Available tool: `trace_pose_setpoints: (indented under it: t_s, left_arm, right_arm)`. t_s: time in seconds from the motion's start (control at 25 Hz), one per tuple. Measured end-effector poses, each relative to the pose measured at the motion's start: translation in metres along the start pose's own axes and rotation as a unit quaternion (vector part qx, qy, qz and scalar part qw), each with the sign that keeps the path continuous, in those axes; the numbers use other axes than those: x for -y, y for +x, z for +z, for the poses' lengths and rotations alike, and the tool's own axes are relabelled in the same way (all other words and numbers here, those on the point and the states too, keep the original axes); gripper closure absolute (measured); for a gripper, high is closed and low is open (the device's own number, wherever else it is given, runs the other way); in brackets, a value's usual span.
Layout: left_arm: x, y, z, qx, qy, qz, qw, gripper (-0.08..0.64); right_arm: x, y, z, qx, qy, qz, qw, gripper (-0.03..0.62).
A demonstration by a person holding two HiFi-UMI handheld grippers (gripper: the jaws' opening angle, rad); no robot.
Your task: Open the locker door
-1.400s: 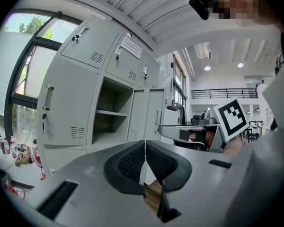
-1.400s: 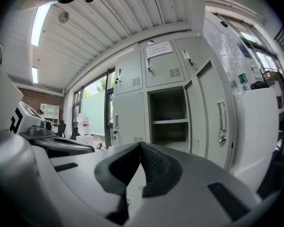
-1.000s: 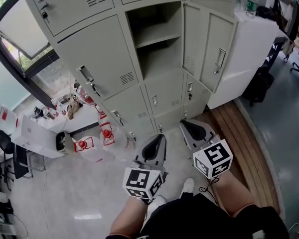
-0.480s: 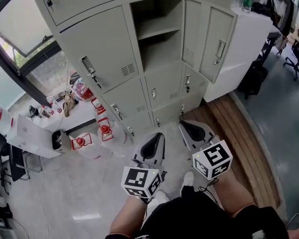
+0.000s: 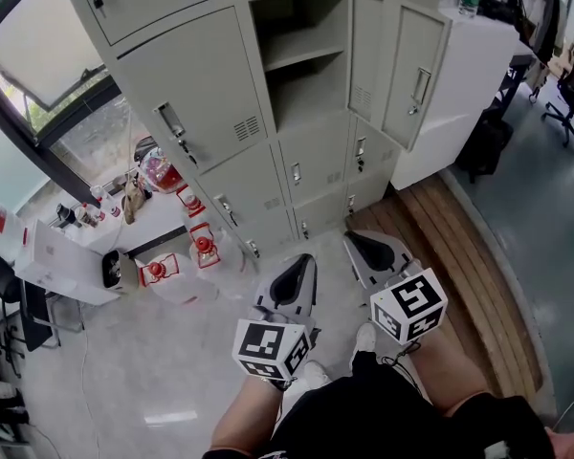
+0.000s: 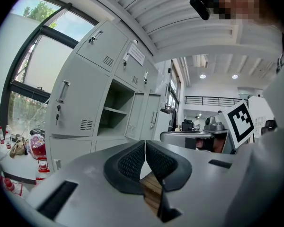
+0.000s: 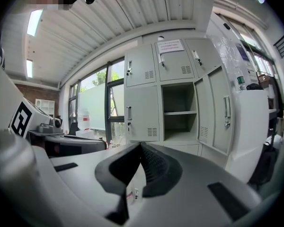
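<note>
Shows right gripper [image 7: 141, 148] with jaws pressed together, nothing between. Looks toward lockers [image 7: 142, 112] beyond: middle compartment [image 7: 178, 126] open, one shelf [image 7: 178, 113] inside, door [image 7: 222, 115] swung out to the right. Paper [image 7: 169, 45] stuck on the top middle door. Window [image 7: 94, 108] at left, bottle [image 7: 241, 82] on cabinet [image 7: 248, 126] at right.

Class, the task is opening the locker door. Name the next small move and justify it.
Probably hold back: the locker door already stands open, and the left hand-held gripper and right hand-held gripper are shut, empty, well short of it.
</note>
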State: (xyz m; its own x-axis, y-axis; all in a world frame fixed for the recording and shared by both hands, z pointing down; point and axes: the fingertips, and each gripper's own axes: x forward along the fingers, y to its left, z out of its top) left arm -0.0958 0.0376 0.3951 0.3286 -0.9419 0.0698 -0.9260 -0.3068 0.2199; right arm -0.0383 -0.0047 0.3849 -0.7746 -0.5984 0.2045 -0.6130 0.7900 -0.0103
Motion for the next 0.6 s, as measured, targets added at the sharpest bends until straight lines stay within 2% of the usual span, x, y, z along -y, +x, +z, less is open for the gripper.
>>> trace_pose_setpoints:
  t_s: [0.6]
  left_arm:
    - [0.009,-0.017,0.003,0.002,0.009,-0.007,0.9999,0.541]
  right_arm:
    - [-0.013,-0.014,0.004,0.011,0.005,-0.004,1.0,0.538]
